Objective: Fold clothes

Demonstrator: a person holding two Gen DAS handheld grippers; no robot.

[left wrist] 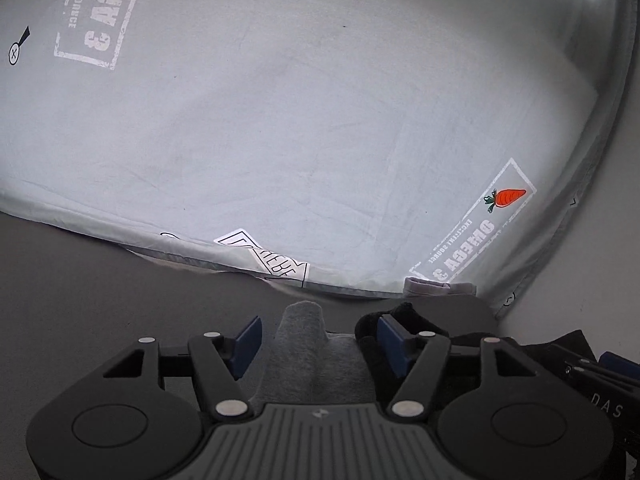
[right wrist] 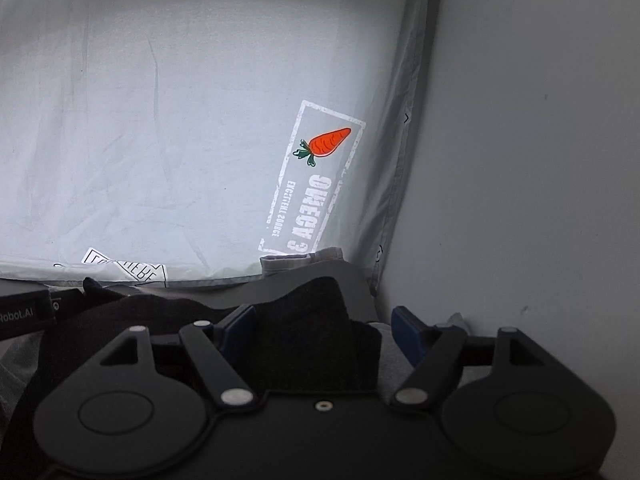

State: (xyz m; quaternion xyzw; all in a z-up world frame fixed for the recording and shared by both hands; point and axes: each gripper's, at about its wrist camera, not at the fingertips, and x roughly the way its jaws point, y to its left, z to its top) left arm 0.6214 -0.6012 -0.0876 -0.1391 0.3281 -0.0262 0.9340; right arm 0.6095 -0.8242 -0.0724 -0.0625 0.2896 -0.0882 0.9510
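Note:
A dark grey garment (left wrist: pixel 80 280) lies flat on the near part of the bed. A lighter grey hem (left wrist: pixel 440 286) peeks out at its far edge, also seen as the hem (right wrist: pixel 304 262) in the right wrist view. My left gripper (left wrist: pixel 320 344) is open, and a raised fold of grey cloth (left wrist: pixel 304 340) stands between its blue pads (left wrist: pixel 248 344) without being pinched. My right gripper (right wrist: pixel 322 330) is open too, with a hump of black cloth (right wrist: pixel 316 320) between its pads (right wrist: pixel 406 332). The two grippers sit side by side, close together.
A pale grey-green bedsheet (left wrist: pixel 300 120) with a carrot print (right wrist: pixel 328 142) and stamped lettering spreads ahead. A white wall (right wrist: pixel 520 160) runs along the sheet's right edge. The left gripper's body (right wrist: pixel 24 314) shows at the left of the right wrist view.

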